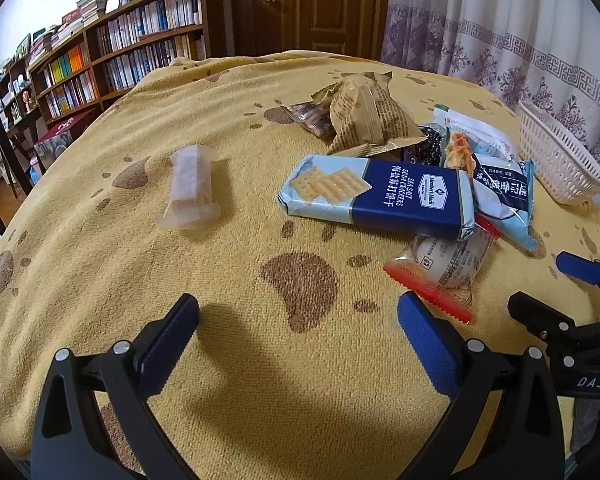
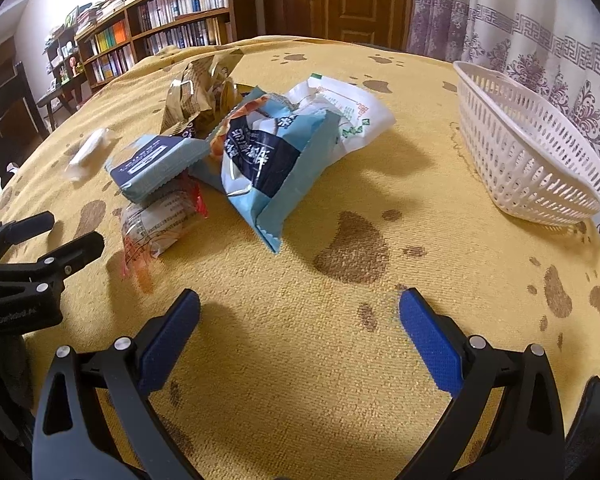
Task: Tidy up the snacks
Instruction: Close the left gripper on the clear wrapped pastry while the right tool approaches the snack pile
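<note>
Nothing is sorted yet, I judge: my left gripper (image 1: 298, 314) and right gripper (image 2: 300, 308) hang spread wide and empty. The snack pile (image 2: 236, 148) lies ahead of the fingers; the white basket (image 2: 532, 160), ahead-right, looks unfilled.
</note>
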The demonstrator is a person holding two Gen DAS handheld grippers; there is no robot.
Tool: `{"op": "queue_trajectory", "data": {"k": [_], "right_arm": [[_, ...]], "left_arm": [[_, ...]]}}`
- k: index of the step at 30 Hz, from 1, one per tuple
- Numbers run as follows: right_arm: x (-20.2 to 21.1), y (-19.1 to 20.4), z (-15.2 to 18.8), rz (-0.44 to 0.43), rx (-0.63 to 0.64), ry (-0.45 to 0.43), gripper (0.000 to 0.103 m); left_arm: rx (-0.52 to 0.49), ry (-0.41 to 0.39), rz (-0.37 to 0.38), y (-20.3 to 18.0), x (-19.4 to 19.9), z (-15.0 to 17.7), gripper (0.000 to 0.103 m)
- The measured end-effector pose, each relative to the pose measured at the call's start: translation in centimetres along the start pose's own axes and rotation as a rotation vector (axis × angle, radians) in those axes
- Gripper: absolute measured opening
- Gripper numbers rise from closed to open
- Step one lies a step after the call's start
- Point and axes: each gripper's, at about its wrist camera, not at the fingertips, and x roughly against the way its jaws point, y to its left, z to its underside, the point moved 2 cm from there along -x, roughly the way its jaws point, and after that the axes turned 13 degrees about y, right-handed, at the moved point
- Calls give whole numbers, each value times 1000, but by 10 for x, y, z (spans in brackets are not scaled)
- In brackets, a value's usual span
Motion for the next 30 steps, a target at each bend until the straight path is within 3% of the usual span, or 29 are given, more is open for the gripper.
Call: {"op": "queue_trajectory", "data": {"k": [6, 12, 17, 26, 30], "right_arm": [[7, -8, 0, 1, -49, -30, 101], [24, -21, -3, -107, -182, -106, 101], [36, -17, -3, -101, -178, -161, 101], [37, -14, -4, -138, -190, -175, 101], [30, -13, -3, -152, -180, -158, 101]], "left_arm": [[8, -16, 26, 3, 3, 0, 98], [40, -27, 83, 11, 7, -2, 98], [120, -18, 134, 35, 11, -5, 98], [224, -36, 43, 74, 16, -17, 98], [227, -32, 24, 84, 17, -35, 90]]}}
